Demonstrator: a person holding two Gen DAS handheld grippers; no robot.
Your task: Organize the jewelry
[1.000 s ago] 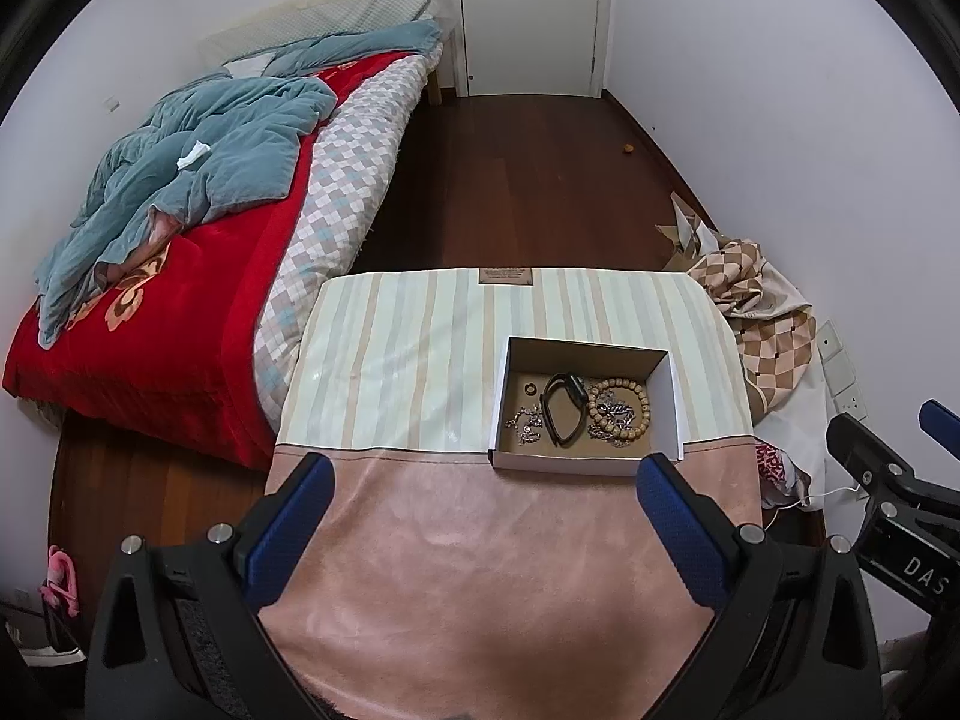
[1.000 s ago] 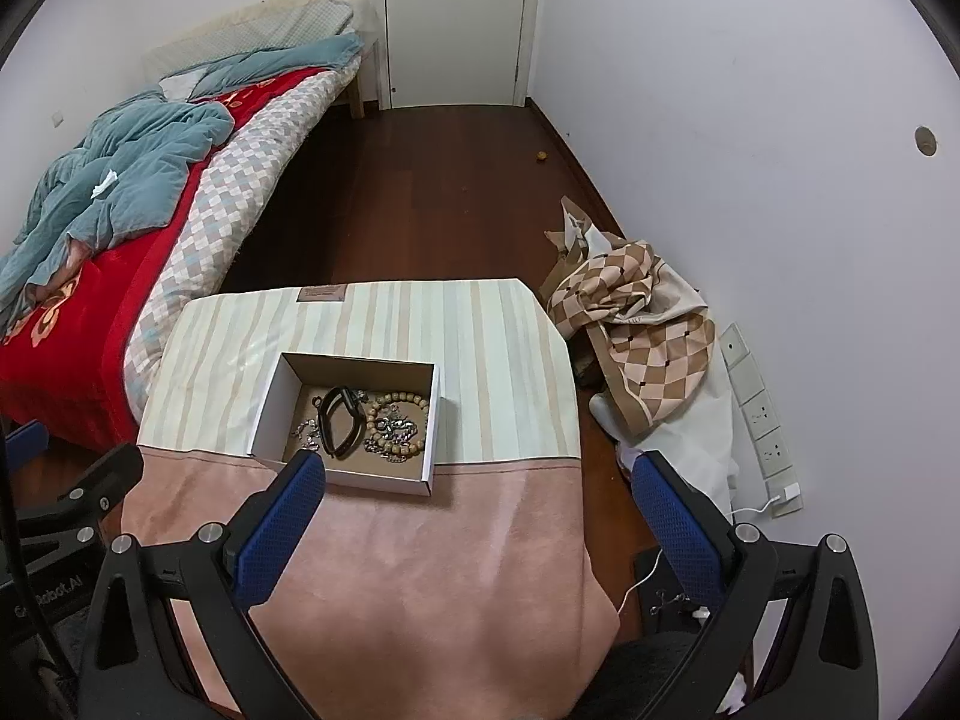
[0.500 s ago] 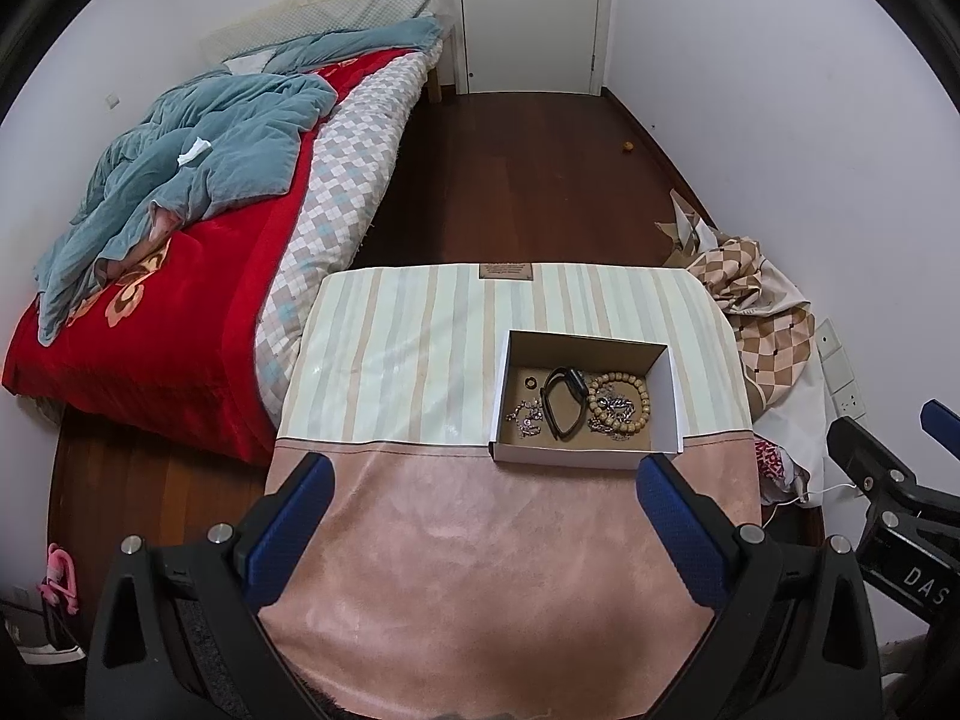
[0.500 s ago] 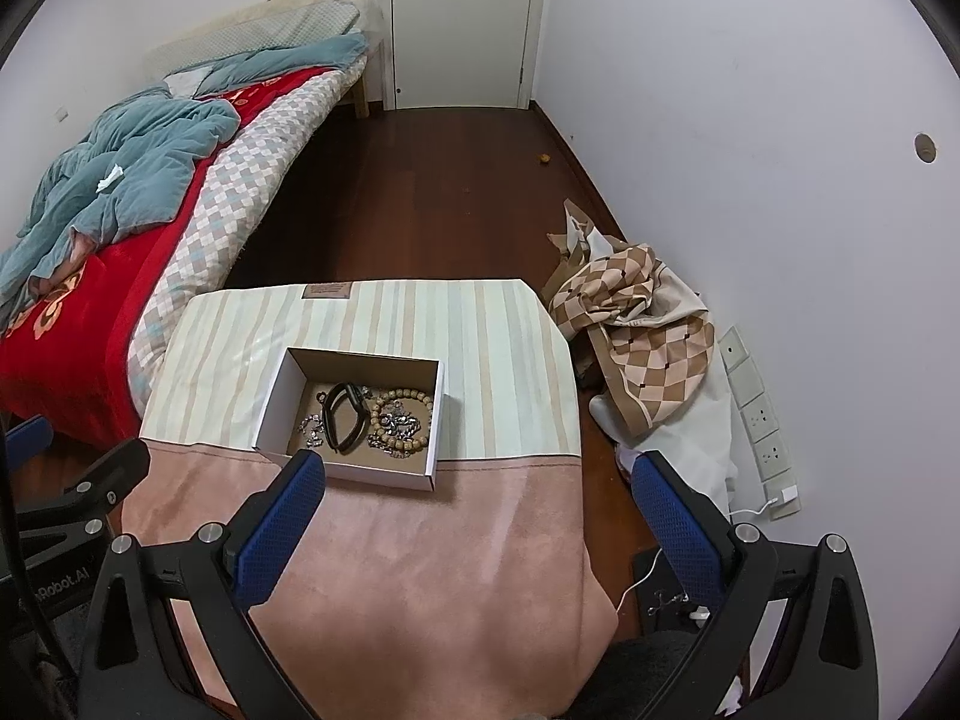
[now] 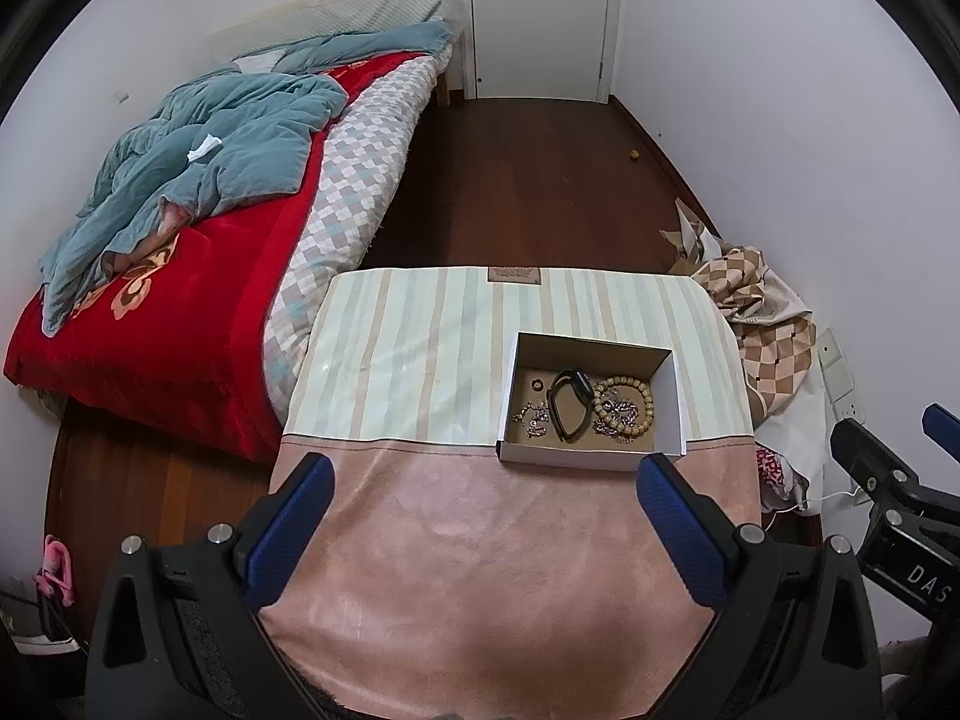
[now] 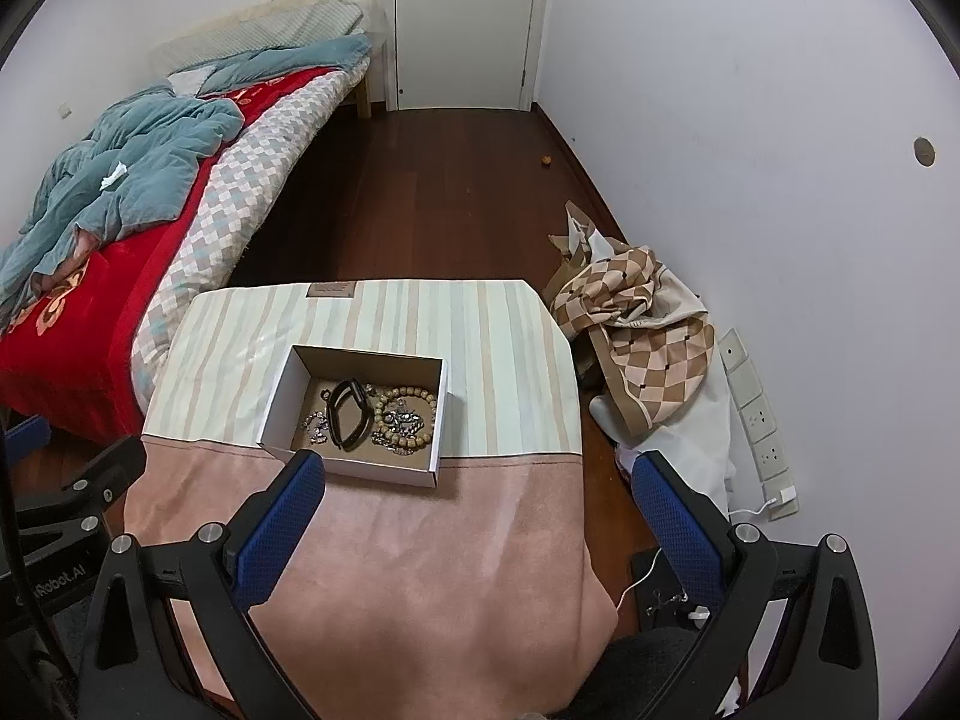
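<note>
An open white cardboard box (image 5: 677, 396) (image 6: 276, 402) sits on the cloth-covered table. Inside lie a black band (image 5: 569, 403) (image 6: 347, 414), a wooden bead bracelet (image 5: 624, 384) (image 6: 414, 393), silver chains (image 5: 531, 419) (image 6: 315, 425) and a small dark ring (image 5: 537, 384). My left gripper (image 5: 480, 534) is open and empty, held above the pink cloth in front of the box. My right gripper (image 6: 477, 531) is open and empty, above the table's near right part, the box ahead to its left.
The table carries a striped cloth (image 5: 420, 348) at the far half and a pink cloth (image 5: 480, 570) near me. A bed with red and teal bedding (image 5: 180, 210) stands left. Checked fabric (image 6: 636, 324) lies on the floor right, by wall sockets (image 6: 756, 414).
Both grippers have drawn back and risen slightly; the box sits a little farther and lower in both views. Both stay open and empty. The jewelry has not moved.
</note>
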